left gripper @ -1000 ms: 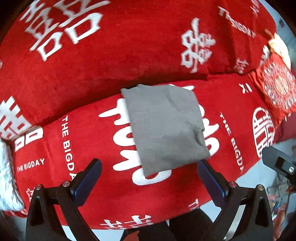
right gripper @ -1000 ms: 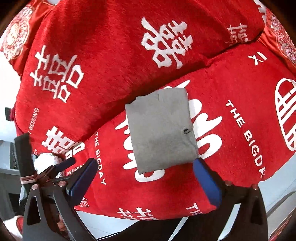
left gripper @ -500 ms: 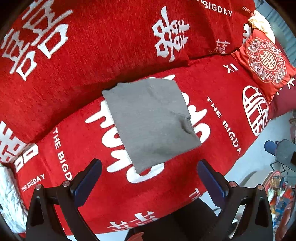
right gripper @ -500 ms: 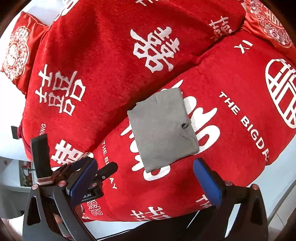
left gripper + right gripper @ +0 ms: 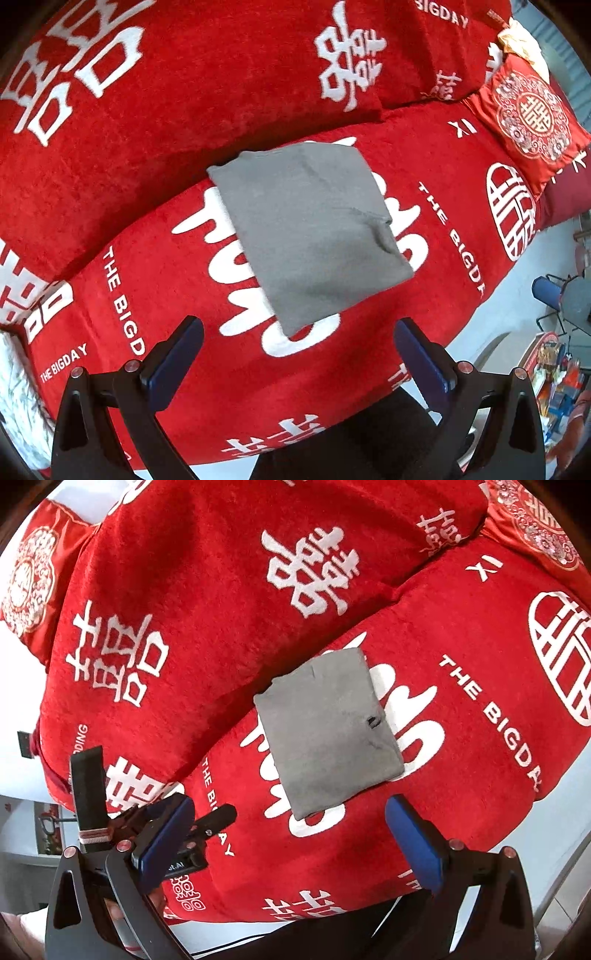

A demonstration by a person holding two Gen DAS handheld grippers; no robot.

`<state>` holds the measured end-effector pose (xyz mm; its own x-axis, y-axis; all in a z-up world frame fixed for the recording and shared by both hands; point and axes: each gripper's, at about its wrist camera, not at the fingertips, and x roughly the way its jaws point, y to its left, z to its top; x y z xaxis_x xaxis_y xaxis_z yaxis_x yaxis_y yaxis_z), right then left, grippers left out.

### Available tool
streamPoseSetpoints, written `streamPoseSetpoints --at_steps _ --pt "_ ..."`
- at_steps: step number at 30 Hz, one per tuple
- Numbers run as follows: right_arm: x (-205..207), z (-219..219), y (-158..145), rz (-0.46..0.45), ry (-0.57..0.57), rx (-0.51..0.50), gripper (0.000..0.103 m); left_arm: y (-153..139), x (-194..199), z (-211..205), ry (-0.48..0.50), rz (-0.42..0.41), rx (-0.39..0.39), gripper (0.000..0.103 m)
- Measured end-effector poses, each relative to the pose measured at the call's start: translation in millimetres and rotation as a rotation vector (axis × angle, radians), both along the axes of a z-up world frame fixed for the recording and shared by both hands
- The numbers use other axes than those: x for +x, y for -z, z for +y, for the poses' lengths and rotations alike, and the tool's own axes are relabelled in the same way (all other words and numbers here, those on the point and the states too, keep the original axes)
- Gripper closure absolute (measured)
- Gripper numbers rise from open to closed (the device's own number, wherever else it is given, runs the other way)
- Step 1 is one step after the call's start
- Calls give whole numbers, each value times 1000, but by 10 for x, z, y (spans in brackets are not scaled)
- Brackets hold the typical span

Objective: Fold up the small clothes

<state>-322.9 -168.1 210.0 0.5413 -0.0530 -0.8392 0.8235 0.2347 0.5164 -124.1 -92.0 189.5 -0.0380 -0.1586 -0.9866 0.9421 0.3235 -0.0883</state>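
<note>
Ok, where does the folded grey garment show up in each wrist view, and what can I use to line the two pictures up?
Left wrist: folded grey garment lies centre frame on the red seat cover, ahead of the open left gripper.
Right wrist: it sits at centre, slightly right, ahead of the open right gripper.
Shared landmark: the large white character printed under the garment, showing on both its sides.
</note>
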Motion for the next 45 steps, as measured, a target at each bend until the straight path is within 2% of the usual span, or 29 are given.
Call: streamPoseSetpoints --at_steps 5,11,17,23,31,38,42,45 --pt "115 23 199 -9 -5 68 0 92 181 223 -18 25 18 0" --pt "194 22 326 5 -11 100 0 279 376 476 -95 55 60 0" --pt "167 -137 559 26 -52 155 0 374 435 508 -200 64 54 0" --pt "-20 -466 889 -34 -35 244 0 592 450 380 -269 80 52 0" --pt "-178 -998 1613 -54 -19 334 0 1179 591 109 -315 134 44 0" --pt "53 -1483 2180 -68 -94 300 0 1789 831 -256 -311 184 5 0" --pt "189 -1639 2505 -120 -151 324 0 2070 945 -386 -325 243 -31 0" --pt "308 -1685 2716 -164 -216 355 0 2250 976 -441 -334 330 -50 0"
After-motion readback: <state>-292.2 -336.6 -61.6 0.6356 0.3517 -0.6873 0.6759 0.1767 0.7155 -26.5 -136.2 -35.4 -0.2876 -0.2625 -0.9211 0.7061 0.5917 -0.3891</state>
